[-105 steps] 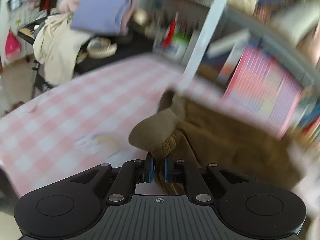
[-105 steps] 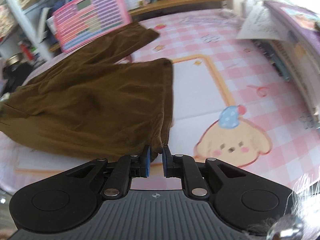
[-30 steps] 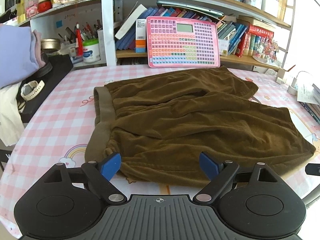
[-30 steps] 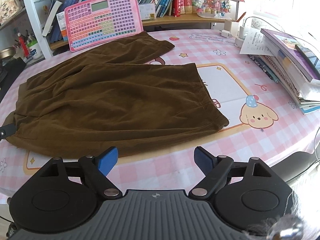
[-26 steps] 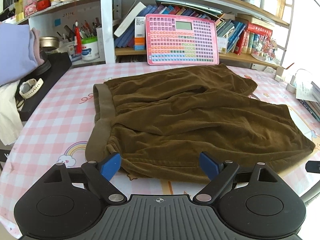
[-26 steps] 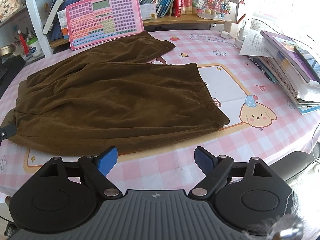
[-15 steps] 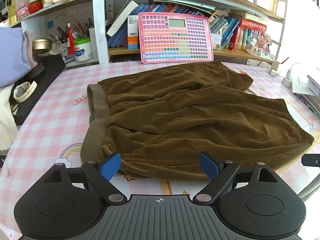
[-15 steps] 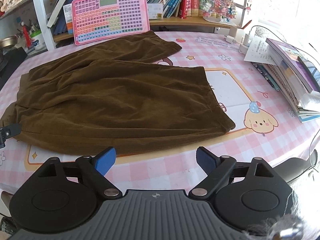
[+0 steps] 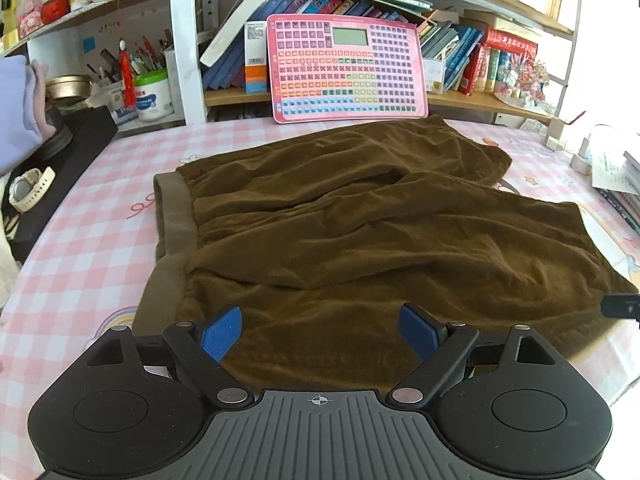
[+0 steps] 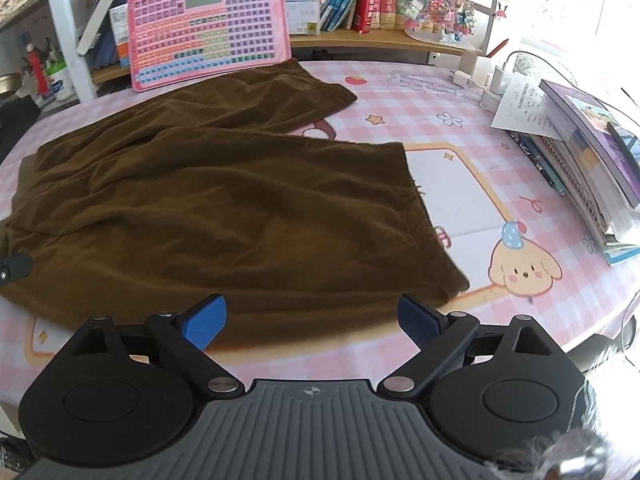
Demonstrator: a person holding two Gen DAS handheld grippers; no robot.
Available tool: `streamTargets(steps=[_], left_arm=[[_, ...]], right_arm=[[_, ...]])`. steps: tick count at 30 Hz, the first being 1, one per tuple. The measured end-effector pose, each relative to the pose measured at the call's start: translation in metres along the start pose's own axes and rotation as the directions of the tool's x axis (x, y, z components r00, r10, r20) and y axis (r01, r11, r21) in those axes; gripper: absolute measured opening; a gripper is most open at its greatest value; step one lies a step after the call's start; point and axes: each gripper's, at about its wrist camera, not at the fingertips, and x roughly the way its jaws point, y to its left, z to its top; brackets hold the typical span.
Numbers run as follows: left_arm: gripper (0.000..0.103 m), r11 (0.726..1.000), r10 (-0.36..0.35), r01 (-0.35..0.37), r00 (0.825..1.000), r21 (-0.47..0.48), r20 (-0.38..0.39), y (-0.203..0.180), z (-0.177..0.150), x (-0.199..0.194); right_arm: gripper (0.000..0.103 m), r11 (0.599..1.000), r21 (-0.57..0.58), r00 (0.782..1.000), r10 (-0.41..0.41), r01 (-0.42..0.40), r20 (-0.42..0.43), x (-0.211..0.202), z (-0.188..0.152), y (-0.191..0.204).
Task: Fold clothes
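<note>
Brown trousers (image 9: 360, 232) now lie spread on the surface (image 10: 460, 184) (both grippers' fingers released, the right's just widening); folding can begin.

— What covered the table (image 10: 420, 80)?
— A pink checked cloth with cartoon prints.
— And on it?
— Brown trousers (image 10: 224, 200) spread flat, a book stack (image 10: 592, 152) at the right edge.

I see a kid's room at home: pink check tablecloth (image 10: 460, 92) w/ puppy pic, far past my claws a shelf of books (image 9: 460, 46), pens & a pink toy keypad (image 9: 346, 68).
</note>
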Motion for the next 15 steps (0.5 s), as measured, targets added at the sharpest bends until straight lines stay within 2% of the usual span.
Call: streamTargets(steps=[9, 15], left_arm=[[0.088, 0.997, 0.071, -0.071, 0.998, -0.029, -0.003, -0.011, 0.043, 0.033], [0.088, 0.99, 0.132, -0.132, 0.991, -0.04, -0.013, -0.007, 0.068, 0.055]], right_arm=[[0.093, 0.999, -0.007, 0.999, 0.054, -0.054, -0.003, 0.048, 0.052, -0.024], [0.093, 0.989, -0.088, 0.993, 0.119, -0.12, -0.008, 0.083, 0.092, -0.037]])
